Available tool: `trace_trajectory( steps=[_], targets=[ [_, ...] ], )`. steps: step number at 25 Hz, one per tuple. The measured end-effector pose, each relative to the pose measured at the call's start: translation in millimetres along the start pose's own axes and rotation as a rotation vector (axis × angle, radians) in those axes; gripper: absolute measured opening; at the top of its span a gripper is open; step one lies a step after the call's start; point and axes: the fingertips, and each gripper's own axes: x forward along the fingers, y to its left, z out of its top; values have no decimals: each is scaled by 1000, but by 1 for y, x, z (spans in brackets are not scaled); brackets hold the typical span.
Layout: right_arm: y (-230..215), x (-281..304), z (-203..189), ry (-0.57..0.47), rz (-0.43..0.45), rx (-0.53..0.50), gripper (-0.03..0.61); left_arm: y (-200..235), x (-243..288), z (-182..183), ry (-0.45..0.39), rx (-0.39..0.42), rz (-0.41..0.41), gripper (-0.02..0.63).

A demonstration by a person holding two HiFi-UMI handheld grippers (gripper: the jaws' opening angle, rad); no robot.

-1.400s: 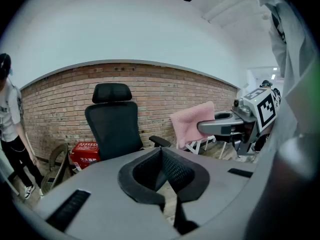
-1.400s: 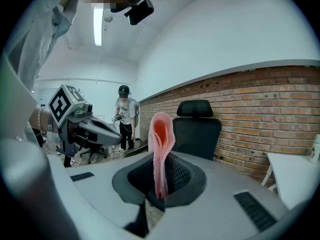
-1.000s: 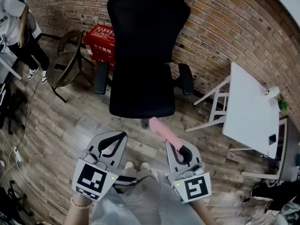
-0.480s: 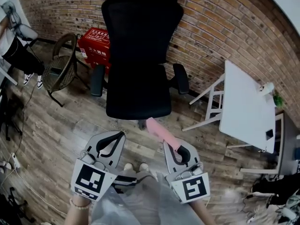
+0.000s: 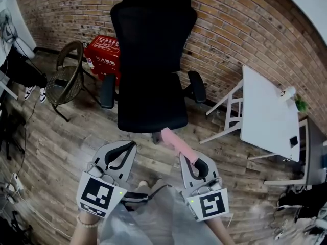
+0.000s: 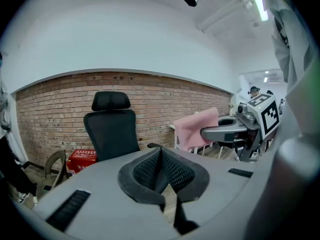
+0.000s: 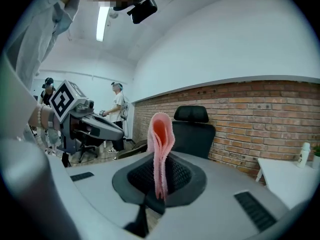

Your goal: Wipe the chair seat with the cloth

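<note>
No legible txt; red box [image 5: 104, 49] white print too small to read.

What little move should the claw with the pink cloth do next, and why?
Probably ease the right claw forward and down toward the black office chair seat: it pinches the folded pink cloth, but the cloth is short of the seat, not touching it.

The chair [image 5: 153, 70] stands before me, its back to the wall [image 5: 230, 29]. Left of it sit a box [image 5: 105, 51] and a second chair [image 5: 65, 80]; right, a table [image 5: 268, 116].
</note>
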Motion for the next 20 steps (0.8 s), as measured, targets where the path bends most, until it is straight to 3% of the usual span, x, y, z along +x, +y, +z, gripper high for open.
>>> trace_trajectory(
  steps=[13, 20],
  targets=[
    [-11, 36, -4, 18, 27, -20, 51, 28, 18, -1, 2, -8, 42, 18],
    [-55, 91, -1, -10, 61, -12, 51, 57, 70, 13, -14, -24, 64, 18]
  ],
)
